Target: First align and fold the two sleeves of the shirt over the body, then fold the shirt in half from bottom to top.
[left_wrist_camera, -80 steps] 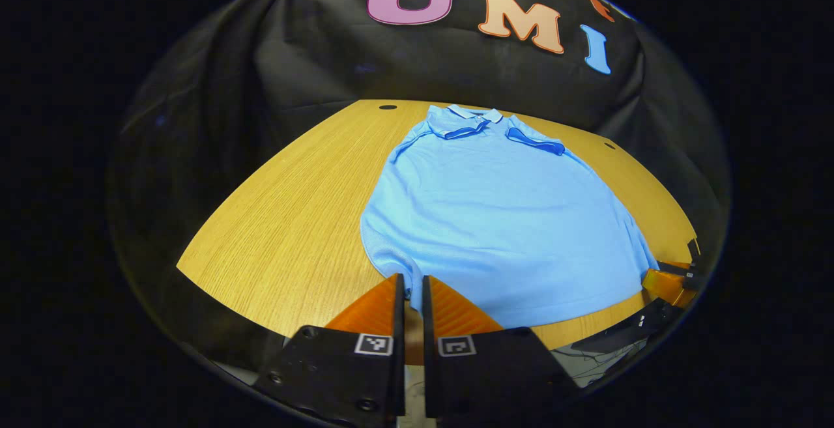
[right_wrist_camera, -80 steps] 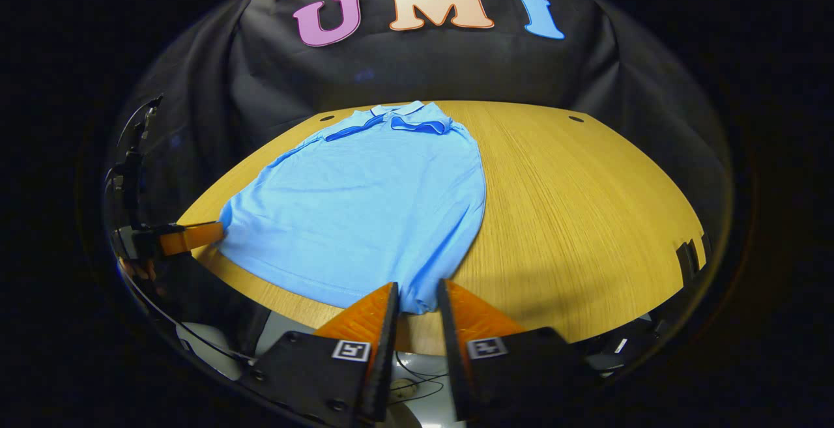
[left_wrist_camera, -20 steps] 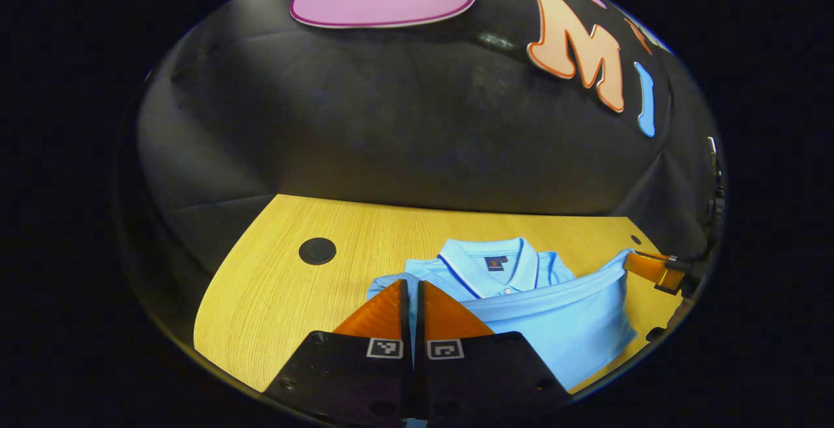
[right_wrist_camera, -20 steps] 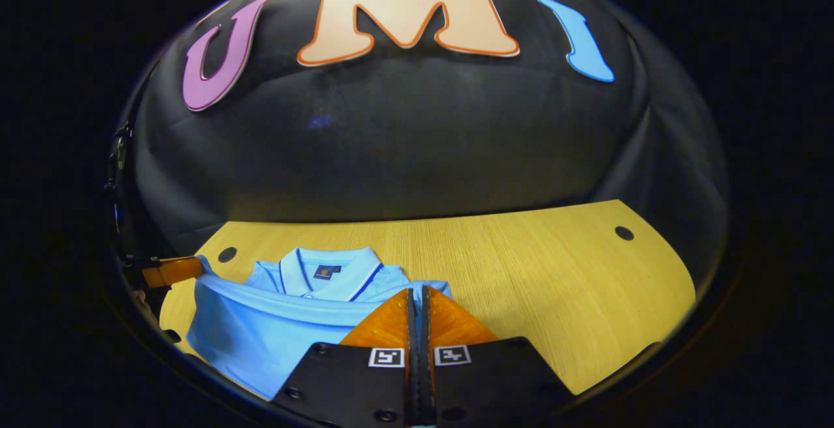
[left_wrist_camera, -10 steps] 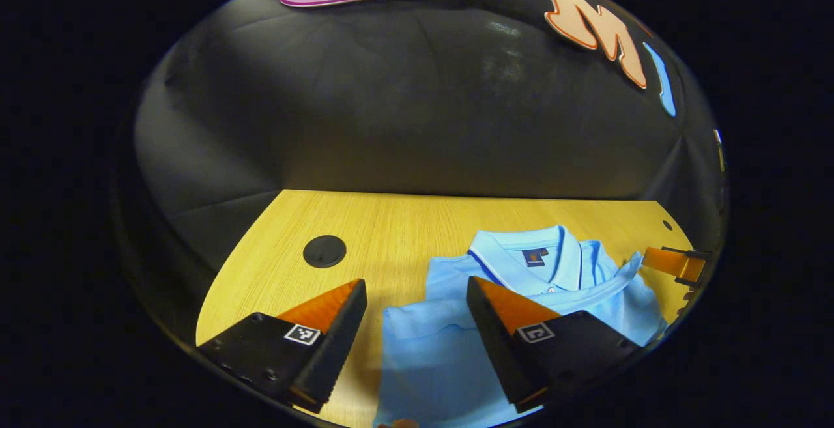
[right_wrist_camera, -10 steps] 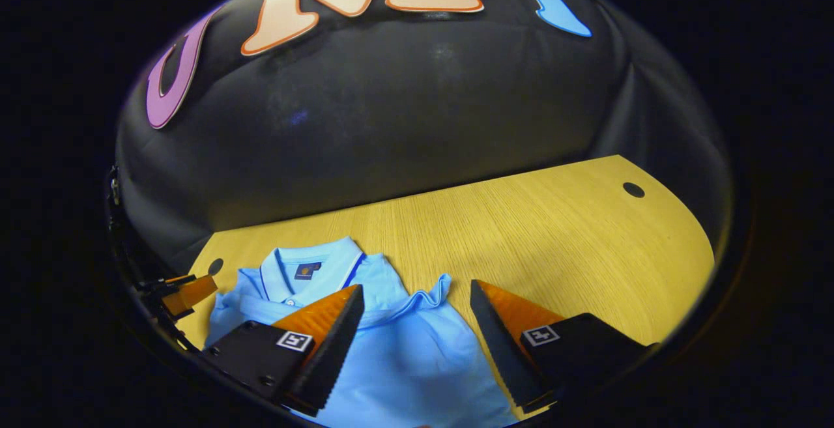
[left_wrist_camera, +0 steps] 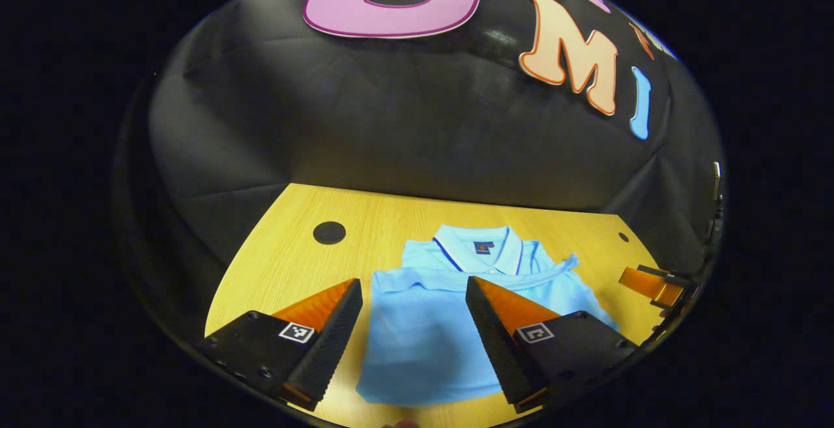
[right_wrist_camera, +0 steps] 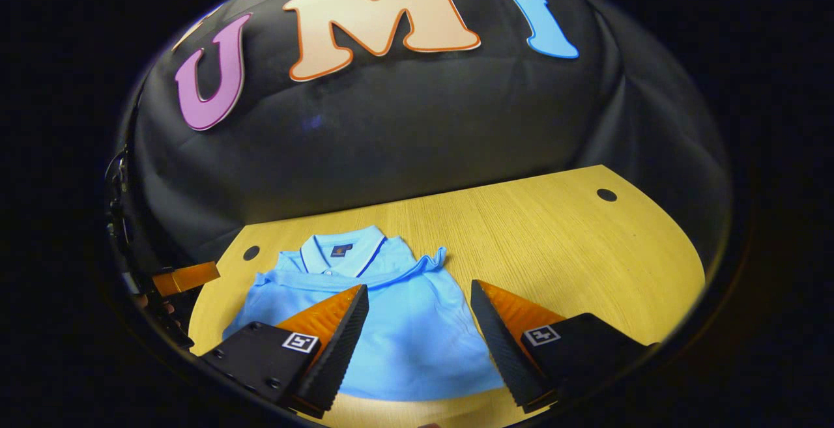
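Note:
A light blue polo shirt [left_wrist_camera: 423, 330] lies folded in half on the wooden table [left_wrist_camera: 287, 265], its bottom hem drawn up just below the collar [left_wrist_camera: 479, 249]. My left gripper [left_wrist_camera: 412, 291] hovers open over the shirt's left part, holding nothing. In the right gripper view the same shirt [right_wrist_camera: 404, 324] lies with its collar [right_wrist_camera: 342, 252] toward the wall, and one hem corner [right_wrist_camera: 433, 260] sticks up in a small ruffle. My right gripper [right_wrist_camera: 417, 294] is open above the shirt's right part, empty. The other gripper shows at each view's edge [left_wrist_camera: 655, 281] [right_wrist_camera: 182, 278].
The wooden table [right_wrist_camera: 573, 252] runs back to the black cloth wall. Small dark round holes sit in its top [left_wrist_camera: 329, 232] [right_wrist_camera: 606, 195] [right_wrist_camera: 251, 253]. Bare wood lies to the right of the shirt in the right gripper view.
Both grippers carried the hem from the near edge up to the collar, then opened and let it go. Since half a second ago both have drawn back a little, and the shirt lies flatter.

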A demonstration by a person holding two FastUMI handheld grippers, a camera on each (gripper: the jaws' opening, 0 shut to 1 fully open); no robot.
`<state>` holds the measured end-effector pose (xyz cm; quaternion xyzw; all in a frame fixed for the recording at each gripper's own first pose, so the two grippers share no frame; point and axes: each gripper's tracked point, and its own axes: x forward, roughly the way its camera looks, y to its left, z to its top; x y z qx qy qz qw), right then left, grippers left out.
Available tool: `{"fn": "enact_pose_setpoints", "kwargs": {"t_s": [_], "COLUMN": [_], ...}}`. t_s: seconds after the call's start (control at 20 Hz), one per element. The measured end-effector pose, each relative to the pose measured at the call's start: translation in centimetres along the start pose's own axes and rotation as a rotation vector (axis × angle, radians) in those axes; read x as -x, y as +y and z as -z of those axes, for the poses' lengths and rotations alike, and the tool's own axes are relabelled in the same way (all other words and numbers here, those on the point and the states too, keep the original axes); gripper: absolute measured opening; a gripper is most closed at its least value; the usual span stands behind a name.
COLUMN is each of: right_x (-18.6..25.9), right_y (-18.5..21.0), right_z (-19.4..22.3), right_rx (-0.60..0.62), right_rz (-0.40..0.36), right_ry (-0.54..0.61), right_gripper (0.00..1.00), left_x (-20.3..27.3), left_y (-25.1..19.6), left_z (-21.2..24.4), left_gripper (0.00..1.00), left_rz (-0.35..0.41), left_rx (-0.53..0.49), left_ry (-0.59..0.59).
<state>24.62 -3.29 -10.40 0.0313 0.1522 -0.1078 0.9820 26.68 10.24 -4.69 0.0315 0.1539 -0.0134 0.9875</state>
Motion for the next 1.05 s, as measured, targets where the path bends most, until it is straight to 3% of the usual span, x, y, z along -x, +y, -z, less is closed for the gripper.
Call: {"fn": "enact_pose_setpoints", "kwargs": {"t_s": [0.3,0.45,0.6,0.65,0.7,0.9,1.05], "right_x": [7.8,10.8,13.1,13.7,14.3,15.7,16.2], "right_y": [0.6,-0.3,-1.9,-2.4,-2.6,-4.9,-5.3], "right_z": [1.8,2.9,3.3,3.4,3.4,4.2,4.8], "right_rx": [-0.014,-0.042,-0.049,-0.049,-0.046,0.013,-0.018], "right_rz": [-0.098,-0.124,-0.123,-0.12,-0.121,-0.079,-0.072], "right_ry": [0.007,0.016,0.007,0.001,-0.004,-0.016,-0.016], "right_gripper": [0.98,0.94,0.98,0.93,0.98,0.98,0.98], "left_x": [7.7,10.8,13.2,13.9,14.5,15.3,15.4], "left_y": [-3.4,-4.6,-5.1,-5.4,-5.8,-7.3,-7.3], "left_z": [4.4,5.8,7.0,7.4,7.9,9.2,9.1], "left_gripper": [0.96,0.96,0.96,0.96,0.96,0.97,0.97], "left_rz": [-0.016,-0.035,-0.064,-0.062,-0.055,-0.029,-0.031], "left_rx": [0.117,0.093,0.027,0.018,0.018,0.074,0.06], "left_ry": [0.041,0.041,0.052,0.058,0.064,0.085,0.084]}}
